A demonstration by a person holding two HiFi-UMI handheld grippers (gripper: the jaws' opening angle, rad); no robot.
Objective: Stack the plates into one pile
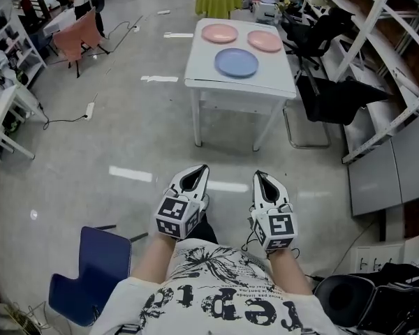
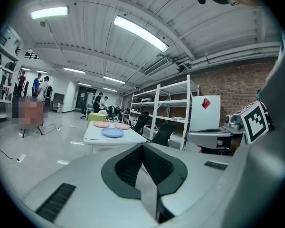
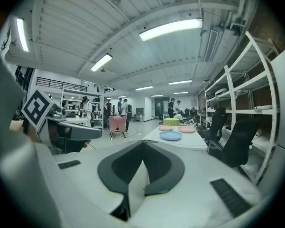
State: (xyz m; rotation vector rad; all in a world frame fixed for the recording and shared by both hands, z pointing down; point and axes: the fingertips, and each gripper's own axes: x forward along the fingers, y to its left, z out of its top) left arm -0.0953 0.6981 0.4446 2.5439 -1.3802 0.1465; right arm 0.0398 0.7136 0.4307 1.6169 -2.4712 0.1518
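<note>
The person stands well short of the table (image 1: 204, 72), out on the open floor (image 1: 126, 124), with both tools held low in front of the chest. The left tongs (image 1: 201, 169) are pressed fully together with nothing between them. The right tongs (image 1: 259, 176) match them: closed tight, empty, and aimed toward the table.

All three plates lie on the table, each apart from the others. The blue plate (image 1: 236, 63) sits nearest the table's front edge, about midway along it. The left pink plate (image 1: 219, 33) and the right pink plate (image 1: 265, 40) lie side by side behind it, toward the table's far edge.

There is no pile yet, so the task looks barely begun, and the step in hand reads as the walk-in. Done well, the approach ends square to the table's front edge, close enough that the pink plates need no stretch. The tongs should open before they reach any rim, because closed tips would likely shove a flat plate across the smooth top.

One plate is best left as the base. Each of the others would be taken at its rim, one jaw under the lip and one above, carried level and set down centred on the base.
</note>
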